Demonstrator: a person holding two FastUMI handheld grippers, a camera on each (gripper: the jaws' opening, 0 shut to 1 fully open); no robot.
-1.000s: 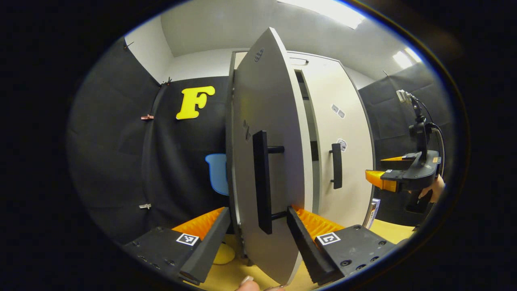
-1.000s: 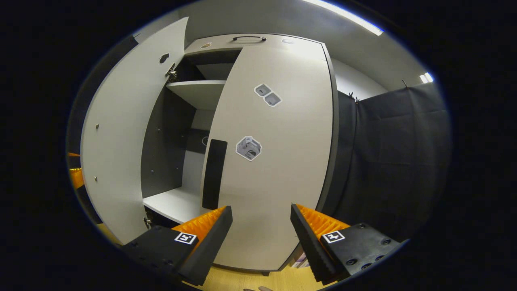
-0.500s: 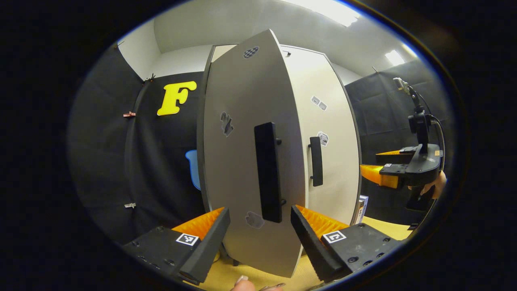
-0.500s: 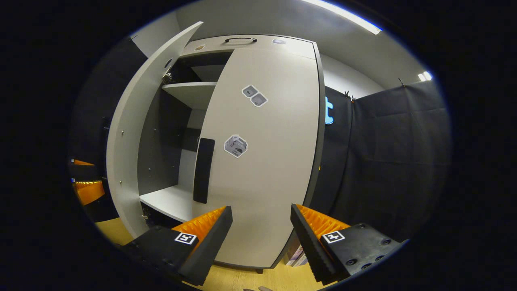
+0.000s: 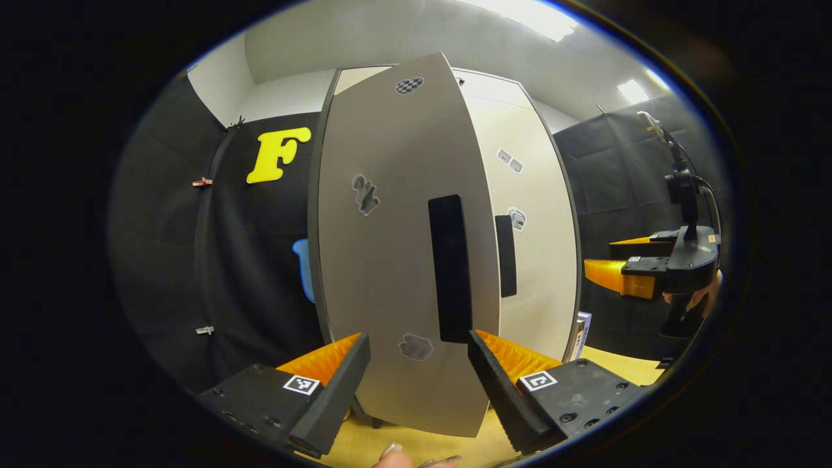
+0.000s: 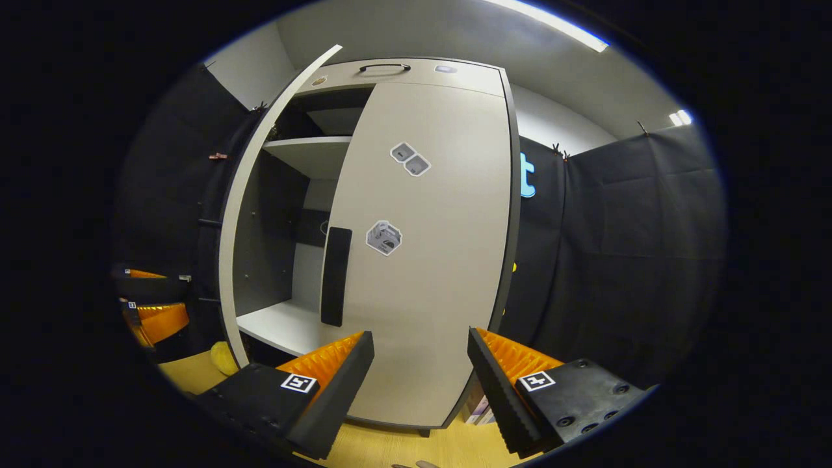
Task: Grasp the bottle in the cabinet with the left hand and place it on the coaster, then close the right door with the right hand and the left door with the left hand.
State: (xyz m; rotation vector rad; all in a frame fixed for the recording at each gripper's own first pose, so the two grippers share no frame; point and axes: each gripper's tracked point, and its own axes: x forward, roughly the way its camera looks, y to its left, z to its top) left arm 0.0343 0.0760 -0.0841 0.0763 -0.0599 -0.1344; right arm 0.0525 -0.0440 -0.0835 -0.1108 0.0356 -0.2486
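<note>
The grey left cabinet door (image 5: 390,260) stands partly open right in front of my left gripper (image 5: 416,383), which is open, its black handle (image 5: 450,266) just above the gap between the fingers. Behind it the right door (image 5: 539,260) looks shut against the cabinet. In the right gripper view the right door (image 6: 435,273) with its black handle (image 6: 336,276) faces my open right gripper (image 6: 419,383), which holds nothing. The left door (image 6: 237,227) shows edge-on there, with bare shelves (image 6: 312,153) behind it. A yellow object (image 6: 224,357) lies low on the table; I cannot tell what it is.
My right gripper (image 5: 634,276), held by a hand, hovers to the right of the cabinet in the left gripper view. My left gripper (image 6: 153,305) shows beyond the left door. Books (image 5: 583,325) lean beside the cabinet's right foot. The wooden tabletop (image 6: 403,448) runs under the cabinet.
The left door has swung toward the cabinet, from edge-on to nearly face-on in the left gripper view, narrowing the opening. The right gripper has drifted slightly; both grippers stay open.
</note>
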